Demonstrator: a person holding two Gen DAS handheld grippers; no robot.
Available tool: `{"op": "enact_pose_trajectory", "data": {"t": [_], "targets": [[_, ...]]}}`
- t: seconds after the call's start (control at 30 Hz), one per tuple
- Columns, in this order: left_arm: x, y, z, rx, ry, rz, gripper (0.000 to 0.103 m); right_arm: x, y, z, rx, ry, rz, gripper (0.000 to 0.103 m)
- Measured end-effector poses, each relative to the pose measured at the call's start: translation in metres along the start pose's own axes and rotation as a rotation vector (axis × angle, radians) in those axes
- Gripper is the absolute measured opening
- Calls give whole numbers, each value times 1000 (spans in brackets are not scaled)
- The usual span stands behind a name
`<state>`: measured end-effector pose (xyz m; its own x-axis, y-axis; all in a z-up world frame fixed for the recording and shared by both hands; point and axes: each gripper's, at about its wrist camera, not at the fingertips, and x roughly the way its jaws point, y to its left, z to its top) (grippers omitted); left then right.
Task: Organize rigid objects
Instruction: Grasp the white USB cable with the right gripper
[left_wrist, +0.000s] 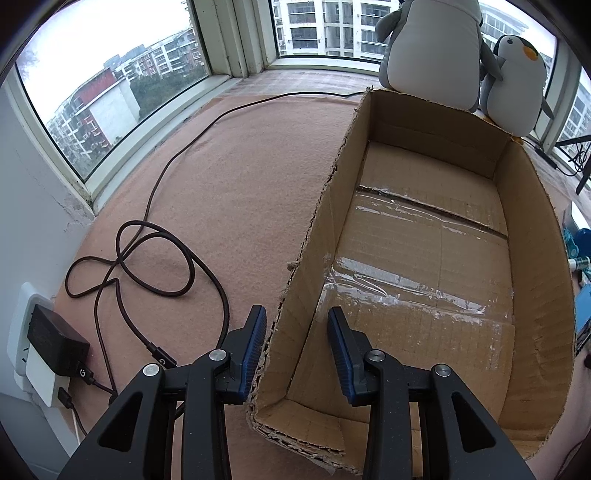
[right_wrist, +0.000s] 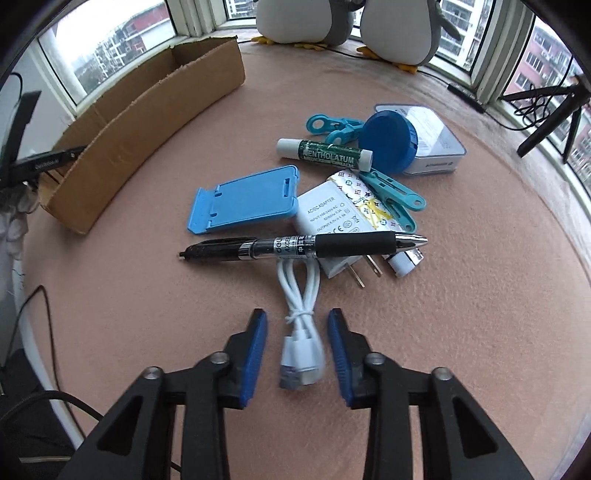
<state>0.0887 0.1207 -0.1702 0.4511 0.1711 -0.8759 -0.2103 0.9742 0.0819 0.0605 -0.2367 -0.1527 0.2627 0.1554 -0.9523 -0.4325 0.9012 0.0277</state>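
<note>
While both tongs sit low over the pink felt mat (right_wrist: 480, 332), neither grips anything.

L gripper (left_wrist: 296, 325): jaws spread, straddling the near L wall of the cardboard box (left_wrist: 535, 295). Left pad outside the box, just beside the torn wall edge; right pad inside, over the taped floor. Can't tell if the left pad touches the cardboard. Box interior bare, clear tape strips across the bottom.

R gripper (right_wrist: 297, 328): jaws spread, white cable (right_wrist: 301, 325) lying between the pads, apart from both. Cable is bundled w/ a tie, plug end nearest the camera, blurred.

Pile of items beyond the R gripper, right of the box:
- black pen (right_wrist: 303, 246) lying crosswise, on top of cable loop and adapter
- white AC adapter (right_wrist: 343, 218), prongs toward camera, patterned tape on it
- blue phone stand (right_wrist: 245, 201), flat, left of adapter
- Mentholatum lip balm (right_wrist: 324, 153), lying on its side behind the adapter
- blue round lid (right_wrist: 388, 142), tilted, leaning against the white box (right_wrist: 436, 136)
- teal clips (right_wrist: 393, 197), some behind the balm, some right of adapter
- small white cap-like piece by the pen tip, unclear what.

Bkgd: two plush penguins (left_wrist: 513, 81) by the window behind the box; dark cable (left_wrist: 155, 258) looped on the mat, running to a black charger (left_wrist: 55, 339) in a wall socket, left-wrist view.
</note>
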Motion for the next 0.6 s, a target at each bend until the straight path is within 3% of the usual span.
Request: {"op": "enact_pose_trajectory", "data": {"t": [0.1, 0.6], "targets": [[1, 2, 1, -8, 8, -21, 33, -2, -1, -5, 28, 1, -8, 15], [2, 4, 0, -7, 5, -41, 31, -29, -11, -38, 236, -51, 49, 13]]}}
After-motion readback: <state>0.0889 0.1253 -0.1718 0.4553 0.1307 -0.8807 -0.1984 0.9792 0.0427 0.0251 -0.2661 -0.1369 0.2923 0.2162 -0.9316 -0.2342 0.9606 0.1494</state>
